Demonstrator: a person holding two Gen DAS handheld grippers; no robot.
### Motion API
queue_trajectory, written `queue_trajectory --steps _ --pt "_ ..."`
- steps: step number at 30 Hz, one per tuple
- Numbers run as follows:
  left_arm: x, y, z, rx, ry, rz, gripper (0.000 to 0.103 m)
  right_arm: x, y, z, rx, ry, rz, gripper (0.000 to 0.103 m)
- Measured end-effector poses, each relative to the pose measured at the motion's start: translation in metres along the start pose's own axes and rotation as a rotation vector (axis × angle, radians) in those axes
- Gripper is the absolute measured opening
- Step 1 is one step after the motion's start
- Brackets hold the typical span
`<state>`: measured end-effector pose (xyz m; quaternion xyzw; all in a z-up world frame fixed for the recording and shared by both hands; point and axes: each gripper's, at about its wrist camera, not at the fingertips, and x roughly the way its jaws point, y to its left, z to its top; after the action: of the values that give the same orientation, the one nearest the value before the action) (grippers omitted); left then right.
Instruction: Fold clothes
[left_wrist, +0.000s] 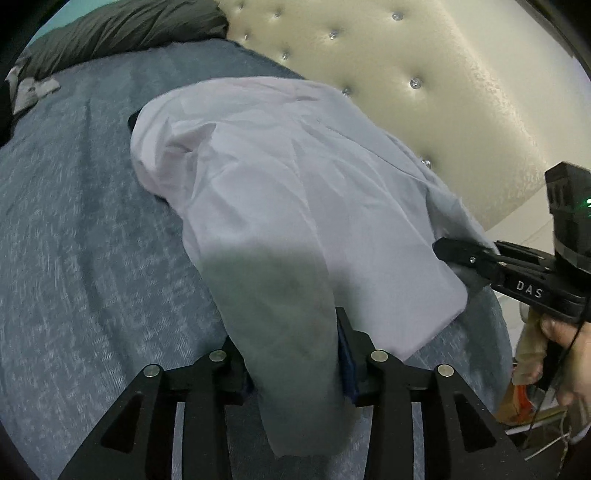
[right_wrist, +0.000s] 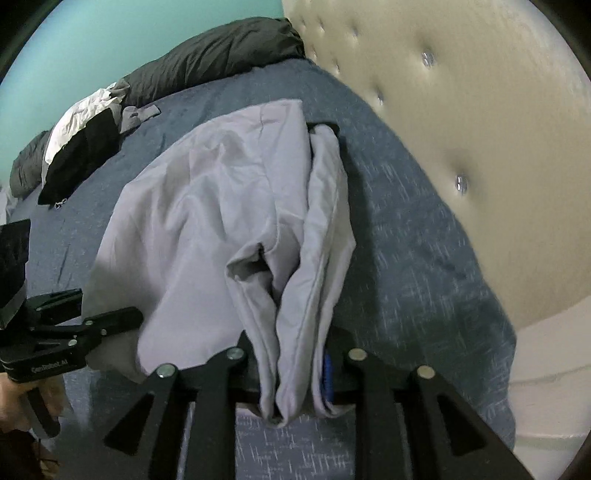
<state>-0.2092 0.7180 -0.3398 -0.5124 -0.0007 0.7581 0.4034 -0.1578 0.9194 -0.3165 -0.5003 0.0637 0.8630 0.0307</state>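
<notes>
The left tool (left_wrist: 291, 354) is clamped on a gathered fold of the pale lilac garment (left_wrist: 295, 192), the cloth bunched between its two fingers and hanging down past them. The right tool (right_wrist: 295, 369) is likewise closed on a thick bundle of the same garment, several layers pinched together with a strip of blue pad showing on the right finger (right_wrist: 327, 373). Seen from the left wrist, the right tool's body carries the white letters "DAS"; seen from the right wrist, the left tool's body reads "GenRobot.AI", and a hand (right_wrist: 22, 402) grips its handle. The garment lies on the blue-grey bed (left_wrist: 74, 240), its long axis running from the two tools at the near edge away toward the far side, beside the cream tufted headboard (left_wrist: 424, 110). Its far end lies flat on the bed; a dark edge shows under it there. A dark grey pillow (right_wrist: 221, 55) and a heap of black and white clothes (right_wrist: 81, 144) sit along the bed's far edge.
</notes>
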Motion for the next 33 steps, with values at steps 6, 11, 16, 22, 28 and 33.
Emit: queue_trajectory --steps 6,11,16,22,28,33 --pt "-0.038 0.018 -0.01 -0.039 -0.028 0.004 0.056 -0.027 -0.033 -0.013 0.122 -0.052 0.014 0.041" --pt "-0.063 0.018 -0.008 0.002 -0.098 0.063 0.057 -0.071 -0.04 -0.018 0.17 -0.22 0.009 0.053" --pt "-0.06 -0.005 -0.012 0.092 -0.1 0.09 0.057 -0.085 -0.006 -0.003 0.076 -0.305 0.077 0.035" --pt "-0.036 -0.01 -0.015 0.159 -0.062 0.146 0.057 -0.029 0.002 -0.001 0.102 -0.154 0.013 0.01" --pt "-0.014 -0.001 -0.034 0.144 -0.042 0.144 0.059 0.012 -0.024 -0.028 0.239 -0.096 0.002 0.0" --pt "-0.011 0.003 -0.04 0.109 -0.035 0.124 0.059 0.02 -0.028 -0.033 0.268 -0.094 0.003 0.0"
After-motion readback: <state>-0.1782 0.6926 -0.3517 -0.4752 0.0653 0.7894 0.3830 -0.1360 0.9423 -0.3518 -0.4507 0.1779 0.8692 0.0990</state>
